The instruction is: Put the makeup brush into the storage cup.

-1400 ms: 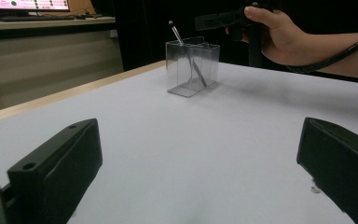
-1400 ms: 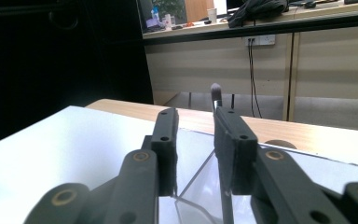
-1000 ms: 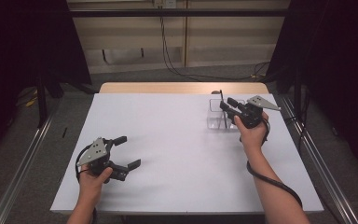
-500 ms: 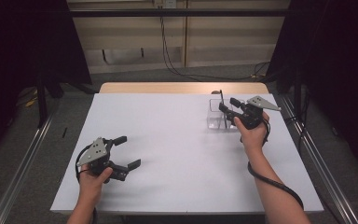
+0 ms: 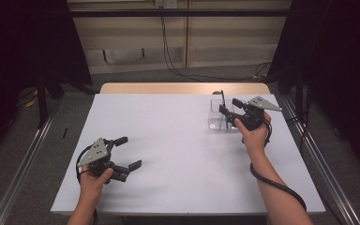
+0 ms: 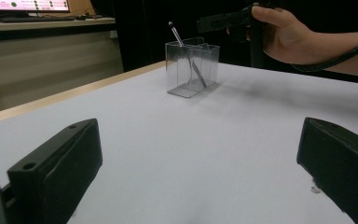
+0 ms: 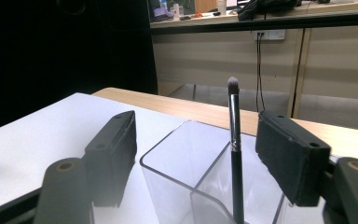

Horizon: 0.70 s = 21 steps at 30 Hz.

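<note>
i take the clear box (image 5: 219, 115) as my landmark; it stands on the white table (image 5: 178, 154) toward its far right part. in the high view its walls are so see-through that i can barely trace their edges, and my right gripper (image 5: 228, 107) covers its right side. the brush (image 7: 233, 140) stands inside the box, leaning, bristle tip up above the rim. in the right gripper view its lower end is cut off by the bottom of the frame, so i cannot see where it rests. that view shows a dividing wall in the box, but through the glare i cannot tell for certain which compartment the brush stands in.

my right gripper (image 7: 196, 158) hangs just above the box's rim, and its jaws have just been opening. they stand spread now, one to each side of the brush, with a gap between each pad and the handle. the brush is between them but not pinched.

my left gripper (image 5: 125, 151) sits well apart from the box, toward the near left part of the table, held low in the left hand (image 5: 93, 176). its jaws are spread wide with nothing between them, and in the left gripper view both are cut off at the frame edges. from there the box (image 6: 192, 67) looks small and far, with the right hand (image 6: 284, 32) beside it, partly lost against the dark background.
</note>
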Motion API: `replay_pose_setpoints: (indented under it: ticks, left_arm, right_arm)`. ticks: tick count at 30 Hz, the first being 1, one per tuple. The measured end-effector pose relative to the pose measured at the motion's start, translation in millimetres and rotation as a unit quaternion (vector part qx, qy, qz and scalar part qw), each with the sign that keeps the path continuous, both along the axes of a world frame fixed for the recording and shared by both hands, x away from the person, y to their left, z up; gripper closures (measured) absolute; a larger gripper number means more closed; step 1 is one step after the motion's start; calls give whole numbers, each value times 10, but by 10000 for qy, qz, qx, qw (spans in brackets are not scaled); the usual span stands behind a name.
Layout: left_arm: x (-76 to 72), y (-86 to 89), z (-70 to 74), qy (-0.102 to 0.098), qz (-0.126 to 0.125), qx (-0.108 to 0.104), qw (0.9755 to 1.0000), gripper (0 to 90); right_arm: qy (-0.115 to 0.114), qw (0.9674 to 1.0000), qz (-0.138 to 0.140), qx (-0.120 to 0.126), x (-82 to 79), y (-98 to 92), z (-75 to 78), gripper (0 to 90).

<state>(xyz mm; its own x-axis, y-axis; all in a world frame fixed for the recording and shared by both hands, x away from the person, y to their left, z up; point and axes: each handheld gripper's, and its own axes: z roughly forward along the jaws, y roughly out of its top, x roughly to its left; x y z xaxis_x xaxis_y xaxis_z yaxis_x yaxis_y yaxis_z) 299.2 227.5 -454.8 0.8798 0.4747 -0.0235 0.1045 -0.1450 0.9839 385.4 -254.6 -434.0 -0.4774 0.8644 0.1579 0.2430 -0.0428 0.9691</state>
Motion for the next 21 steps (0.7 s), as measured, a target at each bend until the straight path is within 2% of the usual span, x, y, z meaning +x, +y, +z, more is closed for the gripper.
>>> replay_pose_setpoints:
  ticks: [14,21]
  left_arm:
    - [6,-2,-4,-5,2,15,10000,0]
    - [10,2,-9,15,11,-17,10000,0]
  right_arm:
    - [2,9999,74,-91,-18,17,-14,133]
    - [-11,9997,111,-239,-41,31,-5,87]
